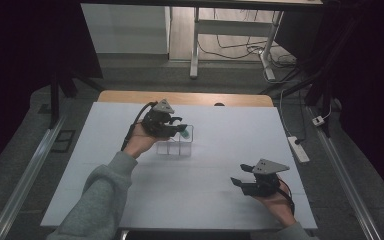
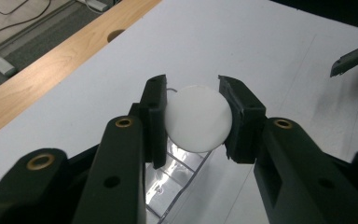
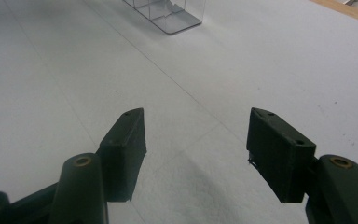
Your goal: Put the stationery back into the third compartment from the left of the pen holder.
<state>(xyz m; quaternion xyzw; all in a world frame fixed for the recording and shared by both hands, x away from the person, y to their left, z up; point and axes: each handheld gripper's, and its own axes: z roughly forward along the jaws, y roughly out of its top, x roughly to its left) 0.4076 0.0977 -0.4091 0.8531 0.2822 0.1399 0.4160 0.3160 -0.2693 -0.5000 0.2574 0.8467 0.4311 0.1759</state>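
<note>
My left gripper (image 1: 180,128) (image 2: 193,91) is shut on a small round object with a flat white face (image 2: 198,119); from above its tip looks teal (image 1: 184,134). It hangs just over a clear plastic compartment box (image 1: 176,145) (image 2: 182,173) (image 3: 168,14) near the middle of the white table. My right gripper (image 1: 238,176) (image 3: 196,128) rests low at the table's near right, open, with bare table between its pads. Its jaw tips (image 2: 354,57) also appear at the right edge of the left gripper view.
The white table top (image 1: 215,195) has a wooden strip (image 1: 180,97) with a round hole (image 1: 219,104) along its far edge. On the floor to the right lies a power strip (image 1: 298,149). Behind the table stand desk legs (image 1: 195,55) and cables.
</note>
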